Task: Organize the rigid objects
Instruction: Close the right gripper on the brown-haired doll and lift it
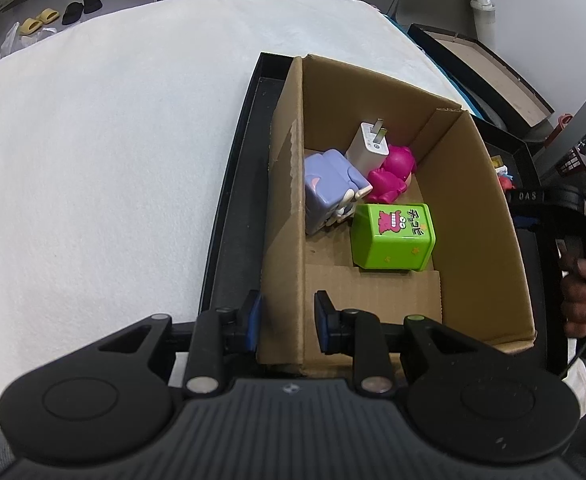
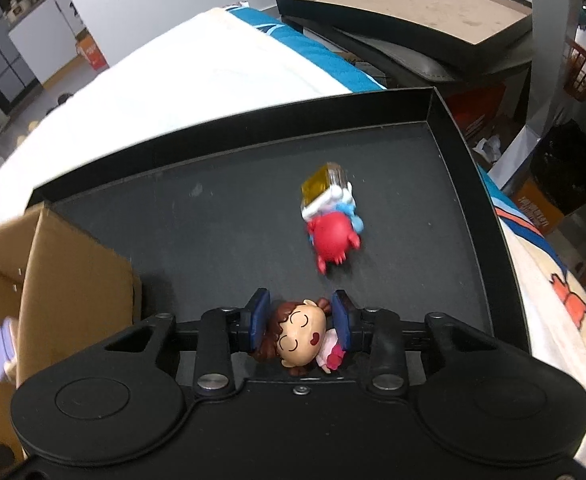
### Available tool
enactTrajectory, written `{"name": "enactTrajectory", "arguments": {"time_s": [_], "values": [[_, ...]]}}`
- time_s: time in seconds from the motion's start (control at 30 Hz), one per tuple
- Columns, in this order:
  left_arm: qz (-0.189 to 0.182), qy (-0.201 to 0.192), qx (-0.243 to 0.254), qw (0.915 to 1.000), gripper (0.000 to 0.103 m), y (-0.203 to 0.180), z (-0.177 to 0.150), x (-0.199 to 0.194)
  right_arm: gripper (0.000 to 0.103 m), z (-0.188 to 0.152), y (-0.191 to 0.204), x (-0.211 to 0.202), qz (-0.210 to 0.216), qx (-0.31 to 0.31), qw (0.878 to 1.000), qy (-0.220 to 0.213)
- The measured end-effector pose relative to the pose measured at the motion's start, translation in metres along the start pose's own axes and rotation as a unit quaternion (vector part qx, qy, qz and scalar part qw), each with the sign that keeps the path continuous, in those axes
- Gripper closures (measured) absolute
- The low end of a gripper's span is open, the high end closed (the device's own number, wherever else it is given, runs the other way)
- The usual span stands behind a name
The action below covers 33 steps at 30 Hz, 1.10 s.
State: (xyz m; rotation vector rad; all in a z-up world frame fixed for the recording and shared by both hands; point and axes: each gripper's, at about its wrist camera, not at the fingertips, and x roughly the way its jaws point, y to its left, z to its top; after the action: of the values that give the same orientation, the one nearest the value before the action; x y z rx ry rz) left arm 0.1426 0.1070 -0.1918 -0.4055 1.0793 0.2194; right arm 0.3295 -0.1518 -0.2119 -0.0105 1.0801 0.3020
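In the left wrist view a cardboard box [image 1: 489, 216] stands in a black tray [image 1: 233, 184]. It holds a green cube toy [image 1: 393, 238], a lilac toy [image 1: 329, 188], a magenta figure [image 1: 393, 174] and a white charger [image 1: 367, 144]. My left gripper [image 1: 289, 322] straddles the box's left wall, jaws on either side of it. In the right wrist view my right gripper [image 2: 301, 326] is shut on a brown-haired doll figure [image 2: 299, 336] above the black tray [image 2: 213, 216]. A red crab toy with a yellow block [image 2: 331, 220] lies further on.
The tray sits on a white cloth-covered table [image 1: 105, 140]. The box's corner [image 2: 65, 280] shows at the left of the right wrist view. Another black tray lid [image 2: 405, 12] stands beyond the table. The hand holding the right gripper [image 1: 581, 292] is at the right.
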Motion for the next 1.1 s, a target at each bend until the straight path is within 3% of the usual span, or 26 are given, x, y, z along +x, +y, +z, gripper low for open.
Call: {"name": "enactTrajectory", "arguments": {"time_s": [0.27, 0.33, 0.37, 0.83, 0.93, 1.0, 1.1], "values": [[-0.004, -0.003, 0.001, 1.0000, 0.078, 0.000, -0.001, -0.003, 0.072, -0.011, -0.007, -0.017, 0.001, 0.010, 1.000, 0.005], [-0.005, -0.004, 0.000, 1.0000, 0.078, 0.001, -0.002, -0.004, 0.081, -0.012, -0.009, -0.022, 0.004, 0.014, 1.000, 0.003], [-0.006, -0.005, 0.000, 1.0000, 0.078, 0.001, -0.002, -0.005, 0.093, -0.013, -0.011, -0.025, 0.007, 0.016, 1.000, 0.003], [-0.031, -0.019, -0.012, 0.9993, 0.078, 0.010, -0.005, -0.013, 0.093, -0.023, -0.022, -0.037, 0.026, 0.037, 0.999, 0.013], [-0.038, -0.021, -0.017, 0.9989, 0.078, 0.013, -0.005, -0.013, 0.087, -0.025, -0.020, -0.036, 0.029, 0.037, 0.999, 0.022], [-0.042, -0.022, -0.019, 0.9987, 0.078, 0.014, -0.005, -0.012, 0.061, -0.027, -0.019, -0.035, 0.027, 0.035, 0.999, 0.029], [-0.049, -0.024, -0.023, 0.9982, 0.078, 0.016, -0.005, -0.013, 0.050, -0.031, -0.015, -0.035, 0.012, 0.023, 0.999, 0.032]]}}
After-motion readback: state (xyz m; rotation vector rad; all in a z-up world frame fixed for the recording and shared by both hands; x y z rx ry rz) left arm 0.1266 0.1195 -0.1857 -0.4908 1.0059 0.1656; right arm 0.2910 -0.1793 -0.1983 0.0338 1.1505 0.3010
